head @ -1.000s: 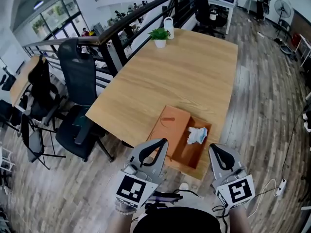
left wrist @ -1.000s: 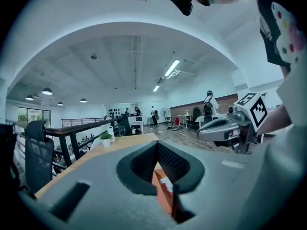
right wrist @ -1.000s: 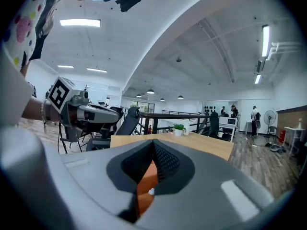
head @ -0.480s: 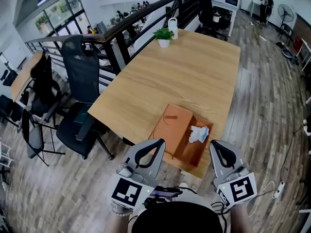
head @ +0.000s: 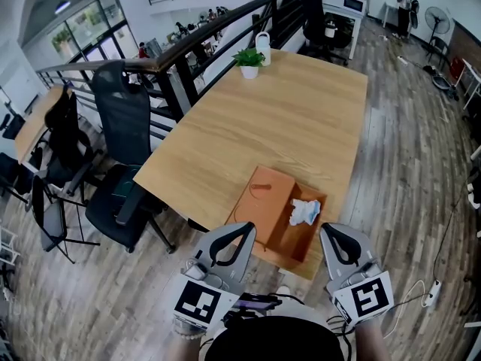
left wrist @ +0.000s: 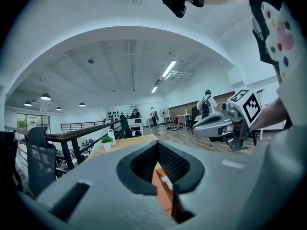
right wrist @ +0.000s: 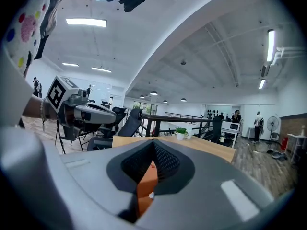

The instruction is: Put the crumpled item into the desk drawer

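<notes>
Chairs in black mesh fill the left of the head view, beside the long wooden bench. Low in the frame, left of centre, we hold the left tongs pressed together on nothing, near the bench's near edge. To their right sits the orange drawer box with its drawer pulled out toward us. The crumpled white item lies inside that open drawer, at its upper right. Further right, the right tongs are likewise pressed together and empty.

We judge the placing done, with only the drawer left open. The next move would call for bringing one pair of tongs to the drawer front and pushing it squarely in without shifting the box.
</notes>
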Available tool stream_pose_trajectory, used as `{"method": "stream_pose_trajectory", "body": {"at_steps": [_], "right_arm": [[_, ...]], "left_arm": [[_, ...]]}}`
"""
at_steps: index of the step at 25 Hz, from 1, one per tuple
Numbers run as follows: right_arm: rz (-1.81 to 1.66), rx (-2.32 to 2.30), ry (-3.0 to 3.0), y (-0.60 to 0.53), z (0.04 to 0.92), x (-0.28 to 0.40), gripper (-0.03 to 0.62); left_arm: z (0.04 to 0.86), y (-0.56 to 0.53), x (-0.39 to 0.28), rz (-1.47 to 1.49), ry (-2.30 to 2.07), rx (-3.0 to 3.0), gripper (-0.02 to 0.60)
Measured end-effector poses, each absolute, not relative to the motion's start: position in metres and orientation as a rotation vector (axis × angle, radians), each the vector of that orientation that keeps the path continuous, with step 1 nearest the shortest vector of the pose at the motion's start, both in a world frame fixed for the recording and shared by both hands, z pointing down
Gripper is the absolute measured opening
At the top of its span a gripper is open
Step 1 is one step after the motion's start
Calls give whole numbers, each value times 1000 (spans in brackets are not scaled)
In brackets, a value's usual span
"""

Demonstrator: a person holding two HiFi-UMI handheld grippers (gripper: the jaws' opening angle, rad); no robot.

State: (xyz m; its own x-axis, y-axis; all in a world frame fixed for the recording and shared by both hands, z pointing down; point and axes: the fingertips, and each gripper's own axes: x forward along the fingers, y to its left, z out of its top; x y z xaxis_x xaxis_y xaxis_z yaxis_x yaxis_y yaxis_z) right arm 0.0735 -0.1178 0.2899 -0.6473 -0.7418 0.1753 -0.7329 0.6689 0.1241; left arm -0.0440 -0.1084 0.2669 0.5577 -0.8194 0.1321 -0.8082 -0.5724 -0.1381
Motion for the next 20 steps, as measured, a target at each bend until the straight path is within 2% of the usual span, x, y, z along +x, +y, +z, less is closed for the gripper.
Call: {"method": "stream_pose_trajectory", "body": {"at_steps": [20], "right_arm": [[-75, 1194, -2656, -119, 295, 79, 6]], "left_arm": [[274, -113, -36, -302, 1398, -2742, -2]]}}
